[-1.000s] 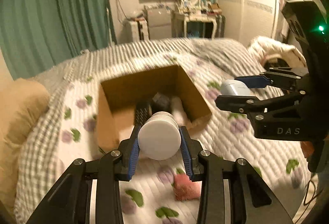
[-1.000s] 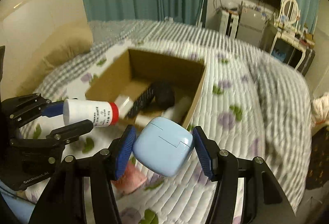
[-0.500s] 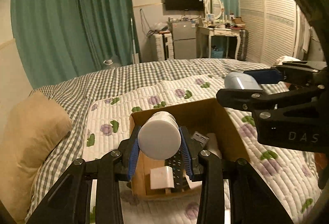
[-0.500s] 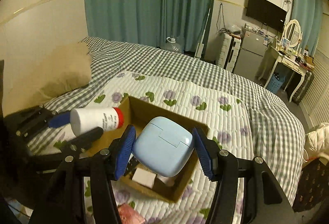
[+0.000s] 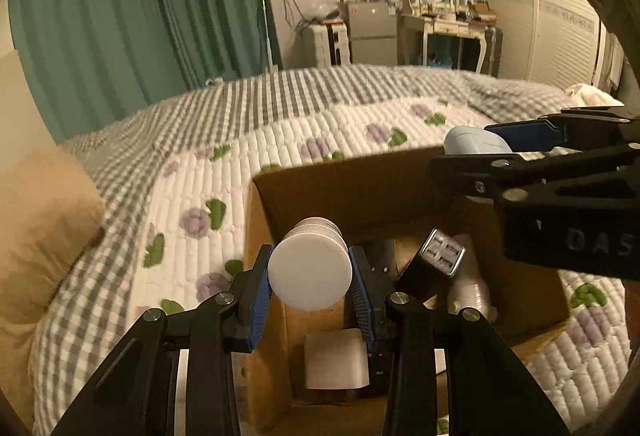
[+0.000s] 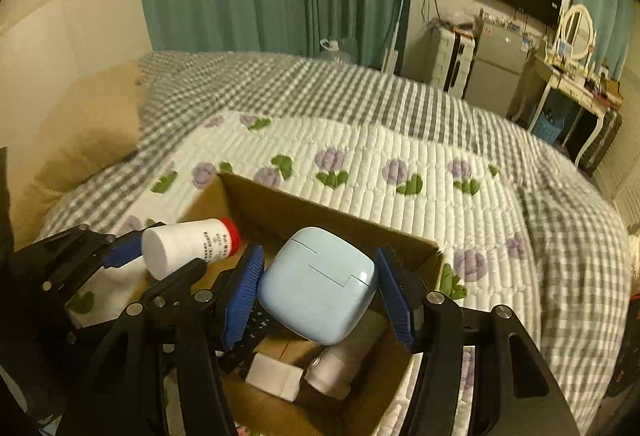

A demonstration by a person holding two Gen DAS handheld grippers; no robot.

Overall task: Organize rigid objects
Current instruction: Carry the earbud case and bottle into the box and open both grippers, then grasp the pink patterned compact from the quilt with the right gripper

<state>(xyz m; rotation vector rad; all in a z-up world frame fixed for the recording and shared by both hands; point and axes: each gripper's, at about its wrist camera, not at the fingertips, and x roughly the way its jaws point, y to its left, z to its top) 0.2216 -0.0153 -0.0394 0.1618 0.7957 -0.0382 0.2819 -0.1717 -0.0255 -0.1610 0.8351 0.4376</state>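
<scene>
Grippers hover over the open brown cardboard box (image 6: 340, 232) at lower centre, left gripper (image 5: 310, 286) jaws clenched on a white plastic bottle with red cap (image 6: 188, 246), right gripper (image 6: 318, 290) grasping a pale-blue rounded hard case (image 6: 318, 286). Both look light, rigid and slippery-smooth; flat-sided mid-body grips suit.

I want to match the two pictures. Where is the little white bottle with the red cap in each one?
Left wrist: white bottle at bottom centre, base toward the camera, clamped in the left gripper.
Right wrist: bottle at lower left, lying sideways, red cap pointing right.
Shared landmark: the cardboard box under it.
</scene>
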